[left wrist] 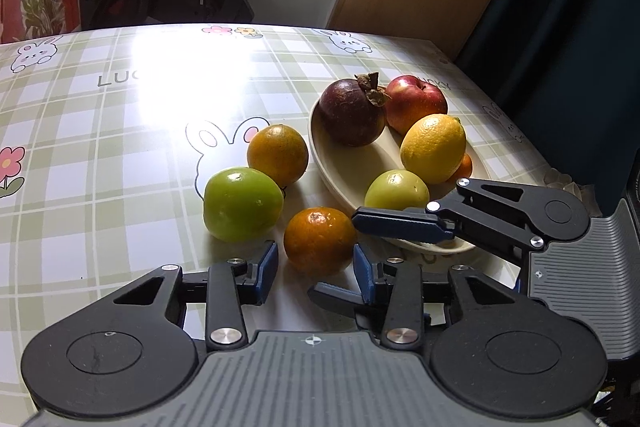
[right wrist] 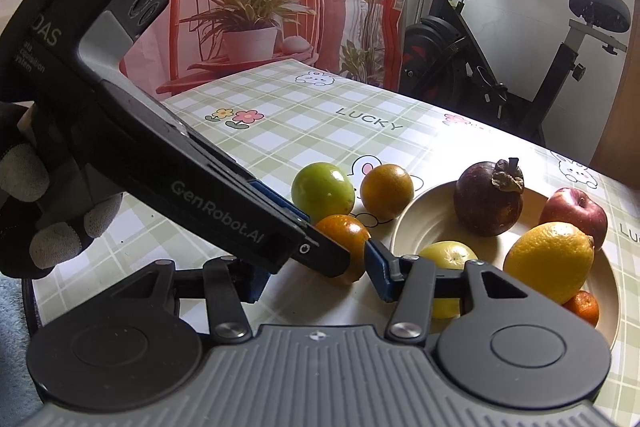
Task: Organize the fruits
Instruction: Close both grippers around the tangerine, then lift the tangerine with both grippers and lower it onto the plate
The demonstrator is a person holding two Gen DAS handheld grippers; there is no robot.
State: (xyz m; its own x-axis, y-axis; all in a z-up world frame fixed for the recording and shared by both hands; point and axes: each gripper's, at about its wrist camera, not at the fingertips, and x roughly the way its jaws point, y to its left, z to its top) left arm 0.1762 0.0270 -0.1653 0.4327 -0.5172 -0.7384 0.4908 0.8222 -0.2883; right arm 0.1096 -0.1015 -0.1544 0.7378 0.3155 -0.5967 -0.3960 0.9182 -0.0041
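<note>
Now the orange (left wrist: pixel 319 241) sits between the left gripper's (left wrist: pixel 316 267) open fingers.

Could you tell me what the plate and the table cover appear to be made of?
The plate looks like matte cream plastic or melamine: even colour, soft sheen, thin rolled rim; ceramic cannot be ruled out. The table cover looks like glossy vinyl or oilcloth: printed checks and rabbits, with a strong window glare across a smooth surface.

left wrist: near, angled down | right wrist: same | shared: plate (left wrist: pixel 340 163) (right wrist: pixel 404 227), oranges
</note>
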